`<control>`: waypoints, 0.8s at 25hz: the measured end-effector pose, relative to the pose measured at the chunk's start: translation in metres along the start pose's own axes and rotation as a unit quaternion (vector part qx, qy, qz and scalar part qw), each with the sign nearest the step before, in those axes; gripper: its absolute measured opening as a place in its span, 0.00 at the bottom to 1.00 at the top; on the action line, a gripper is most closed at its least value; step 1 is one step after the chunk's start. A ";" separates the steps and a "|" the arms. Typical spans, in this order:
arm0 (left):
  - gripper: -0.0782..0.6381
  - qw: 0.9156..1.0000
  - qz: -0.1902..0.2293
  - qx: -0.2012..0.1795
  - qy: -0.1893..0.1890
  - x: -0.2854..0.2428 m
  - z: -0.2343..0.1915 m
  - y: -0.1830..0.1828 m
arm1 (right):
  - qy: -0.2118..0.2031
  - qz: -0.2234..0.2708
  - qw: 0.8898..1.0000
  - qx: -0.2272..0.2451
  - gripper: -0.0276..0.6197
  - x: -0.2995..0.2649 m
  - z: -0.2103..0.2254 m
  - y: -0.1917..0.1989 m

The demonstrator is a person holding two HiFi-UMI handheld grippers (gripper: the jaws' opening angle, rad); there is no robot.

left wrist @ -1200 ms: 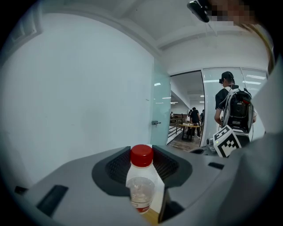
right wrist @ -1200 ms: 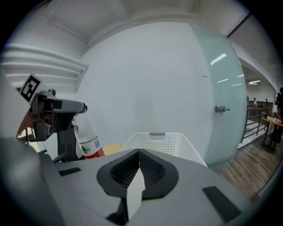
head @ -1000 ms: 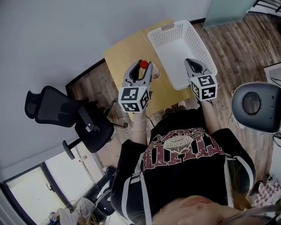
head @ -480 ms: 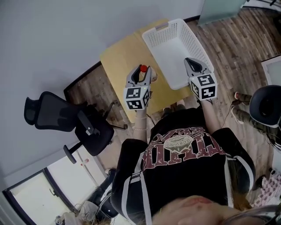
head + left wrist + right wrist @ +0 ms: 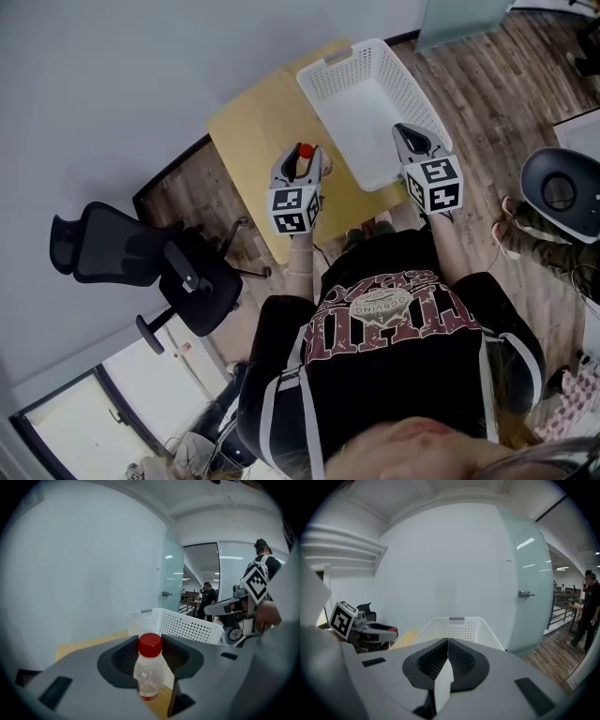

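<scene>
A clear plastic bottle (image 5: 149, 671) with a red cap (image 5: 150, 645) and a red-and-white label sits between the jaws of my left gripper (image 5: 151, 660), which is shut on it. From the head view this gripper (image 5: 301, 157) hangs over the front part of a light wooden table (image 5: 251, 127), the bottle's cap (image 5: 305, 150) pointing away from me. My right gripper (image 5: 407, 133) hovers over the near right rim of a white perforated basket (image 5: 367, 98). Its jaws (image 5: 447, 652) are pressed together with nothing between them.
The basket (image 5: 457, 626) stands on the table's right half, against a pale wall. A black office chair (image 5: 127, 258) is on the floor to the left, another chair (image 5: 562, 192) at the right. A frosted glass door (image 5: 534, 588) and people (image 5: 590, 603) are beyond.
The left gripper has tilted down with the bottle, so its view now faces the basket and table instead of the doorway. In the head view the table and basket shifted slightly left.
</scene>
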State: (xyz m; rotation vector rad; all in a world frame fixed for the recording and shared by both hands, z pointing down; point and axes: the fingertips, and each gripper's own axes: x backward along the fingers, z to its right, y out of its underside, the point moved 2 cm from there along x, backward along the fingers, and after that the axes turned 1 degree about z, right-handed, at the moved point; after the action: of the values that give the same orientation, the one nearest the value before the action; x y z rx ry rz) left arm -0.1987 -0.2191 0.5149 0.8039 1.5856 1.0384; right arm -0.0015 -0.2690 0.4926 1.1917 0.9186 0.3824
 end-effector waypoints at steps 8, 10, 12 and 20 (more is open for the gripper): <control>0.39 1.000 -0.015 -0.003 0.000 -0.007 0.003 0.018 | 0.010 -0.002 1.000 -0.002 0.07 0.006 0.007 0.002; 0.39 1.000 -0.018 -0.003 0.001 -0.009 0.006 0.022 | 0.011 -0.002 1.000 -0.003 0.07 0.007 0.010 0.003; 0.39 1.000 -0.020 -0.002 0.002 -0.009 0.007 0.025 | 0.013 -0.003 1.000 -0.003 0.07 0.008 0.011 0.004; 0.39 1.000 -0.014 -0.011 0.002 -0.004 0.012 0.031 | 0.012 -0.003 1.000 -0.004 0.07 0.008 0.010 0.005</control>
State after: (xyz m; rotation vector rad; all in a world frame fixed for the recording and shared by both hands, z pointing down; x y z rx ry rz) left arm -0.1860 -0.2073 0.5431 0.7629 1.5822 1.0351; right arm 0.0121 -0.2677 0.4944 1.1783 0.9402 0.3964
